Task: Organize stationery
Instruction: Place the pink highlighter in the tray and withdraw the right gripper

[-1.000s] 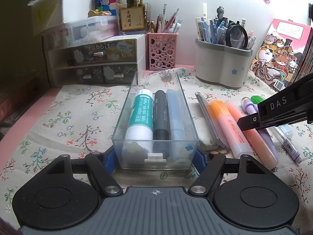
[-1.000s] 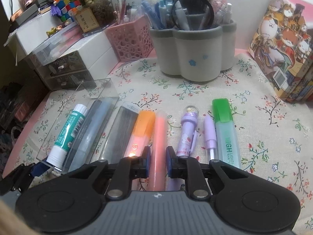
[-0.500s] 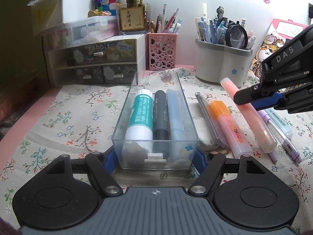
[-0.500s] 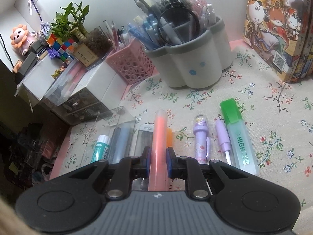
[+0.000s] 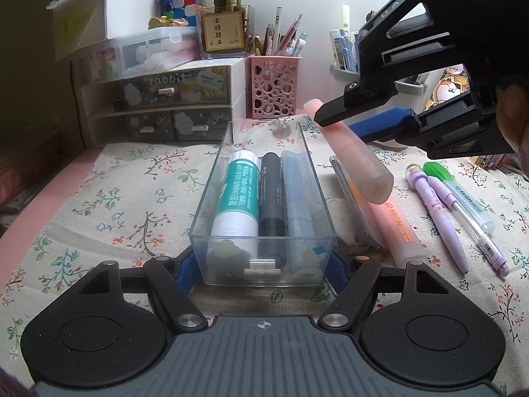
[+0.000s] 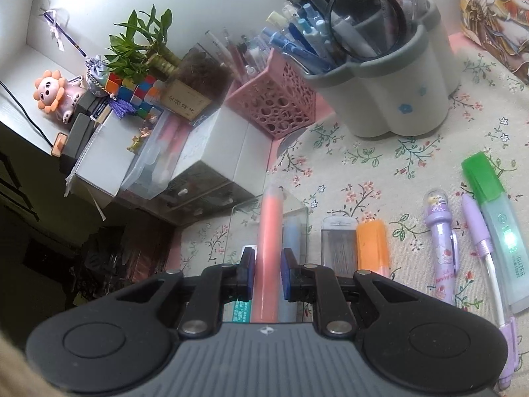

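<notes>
Clear plastic tray [image 5: 211,198] is my landmark: it sits on the floral cloth [image 5: 99,198] with my left gripper [image 5: 261,263] spread wide around its near end, one blue pad at each near corner; I cannot tell whether the pads press the walls. Inside the tray lie a teal-and-white glue stick [image 5: 238,195], a black marker [image 5: 271,195] and a pale blue pen [image 5: 296,195], side by side lengthwise.

My right gripper [image 6: 267,274] is clamped on the pink highlighter [image 6: 269,248], which is off the cloth and tilted. In the left view it [image 5: 350,155] hangs just beyond the tray's right wall; in the right view it lines up over the tray [image 6: 267,211].

Right of the tray, lying on the cloth, come a clear lead case [image 6: 337,241], an orange highlighter [image 5: 396,228], a purple character pen [image 5: 433,205], a lilac pen [image 6: 486,258] and a green highlighter [image 5: 463,192], roughly parallel. Behind the tray stand a pink holder [image 5: 274,89] and a grey pen pot [image 6: 393,92].
</notes>
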`<state>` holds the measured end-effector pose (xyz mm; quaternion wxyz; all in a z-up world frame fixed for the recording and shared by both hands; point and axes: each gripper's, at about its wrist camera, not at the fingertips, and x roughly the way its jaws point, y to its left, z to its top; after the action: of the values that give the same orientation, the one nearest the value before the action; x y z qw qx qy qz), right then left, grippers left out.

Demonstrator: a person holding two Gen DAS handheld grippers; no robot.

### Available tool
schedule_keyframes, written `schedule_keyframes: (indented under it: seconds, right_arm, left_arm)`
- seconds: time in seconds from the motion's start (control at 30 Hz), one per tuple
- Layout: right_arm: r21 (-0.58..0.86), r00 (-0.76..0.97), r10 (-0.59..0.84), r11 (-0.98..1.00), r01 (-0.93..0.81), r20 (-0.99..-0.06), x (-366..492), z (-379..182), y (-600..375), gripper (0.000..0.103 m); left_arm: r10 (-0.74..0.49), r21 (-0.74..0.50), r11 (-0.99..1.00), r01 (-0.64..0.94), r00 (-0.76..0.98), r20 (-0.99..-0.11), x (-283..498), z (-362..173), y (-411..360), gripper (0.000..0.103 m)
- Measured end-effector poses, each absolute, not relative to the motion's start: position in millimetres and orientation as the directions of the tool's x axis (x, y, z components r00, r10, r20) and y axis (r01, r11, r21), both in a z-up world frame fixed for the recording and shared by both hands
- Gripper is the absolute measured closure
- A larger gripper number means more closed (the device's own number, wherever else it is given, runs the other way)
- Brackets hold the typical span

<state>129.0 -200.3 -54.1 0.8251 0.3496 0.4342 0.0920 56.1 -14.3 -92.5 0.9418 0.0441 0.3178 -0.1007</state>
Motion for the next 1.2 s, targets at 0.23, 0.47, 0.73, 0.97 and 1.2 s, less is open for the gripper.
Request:
schedule_keyframes:
  seconds: [0.23, 0.47, 0.73, 0.97, 1.2]
  right_arm:
    - [0.664, 0.575, 0.486, 0.735, 0.138, -0.658, 142, -56, -186, 0.091]
    - [0.646, 0.530, 0.493, 0.749, 0.145, -0.690, 152, -64, -173, 0.091]
    - [0.632, 0.462, 0.505, 0.755, 0.173, -0.729, 164, -74, -165, 0.089]
    - [0.610, 0.449, 0.506, 0.784, 0.116, -0.736, 160, -73, -158, 0.089]
    - [0.609, 0.457, 0.514, 0.790, 0.078, -0.726, 156, -65, -159, 0.090]
  left_arm:
    - [-0.161, 0.020, 0.976, 0.218, 0.778, -0.607, 56, -92, -14, 0.030]
    - [-0.162, 0.020, 0.976, 0.218, 0.778, -0.607, 56, -92, -14, 0.030]
    - [-0.161, 0.019, 0.976, 0.218, 0.778, -0.607, 56, -92, -15, 0.030]
    - [-0.161, 0.020, 0.976, 0.218, 0.778, -0.607, 56, -93, -14, 0.030]
    - [-0.161, 0.020, 0.976, 0.218, 0.778, -0.607, 56, -93, -15, 0.030]
